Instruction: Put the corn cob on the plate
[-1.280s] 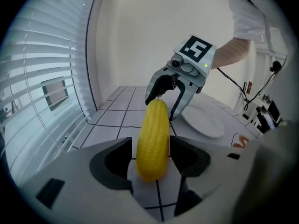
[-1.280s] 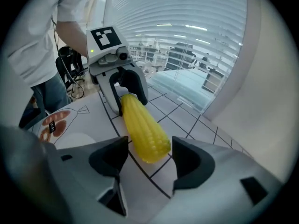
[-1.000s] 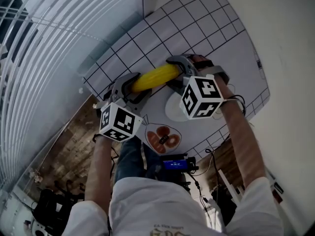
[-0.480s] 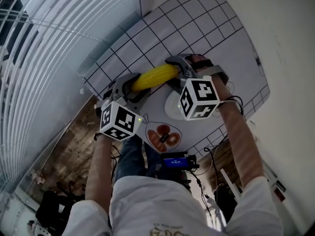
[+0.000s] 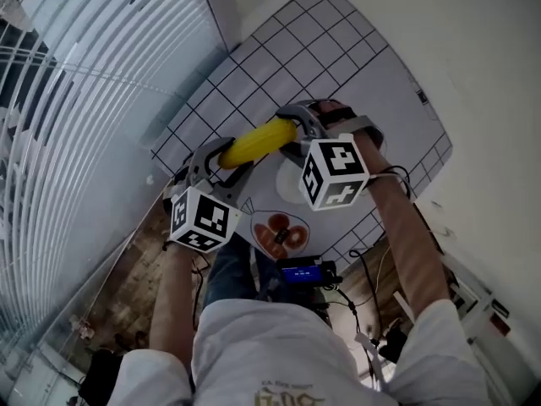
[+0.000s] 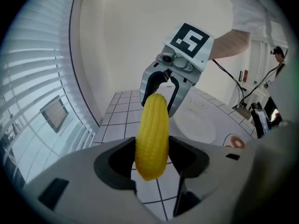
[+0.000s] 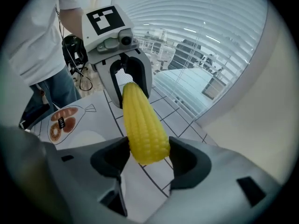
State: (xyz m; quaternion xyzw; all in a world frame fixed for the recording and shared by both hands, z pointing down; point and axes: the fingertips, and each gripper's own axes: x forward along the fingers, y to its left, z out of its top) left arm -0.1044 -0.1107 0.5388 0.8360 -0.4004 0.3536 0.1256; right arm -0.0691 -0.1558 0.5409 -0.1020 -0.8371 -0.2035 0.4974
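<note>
A yellow corn cob (image 5: 258, 142) hangs level above the gridded table, held at both ends. My left gripper (image 5: 221, 155) grips its narrow end (image 6: 152, 134); its jaws have just been closing, and the cob is pressed between them. My right gripper (image 5: 296, 129) is shut on the thick end (image 7: 142, 125). A white plate (image 5: 287, 189) lies on the table just below and on the near side of the right gripper. It also shows in the left gripper view, where the plate (image 6: 196, 125) lies beyond the cob to the right.
A printed food picture (image 5: 279, 233) marks the table's near edge beside the plate. A device with a blue screen (image 5: 300, 276) and cables sit below that edge. Window blinds (image 5: 84, 100) run along the left, and a plain wall lies on the right.
Both grippers have lifted together with the corn cob between them; the cob now sits a little higher off the table. The plate has not moved.
</note>
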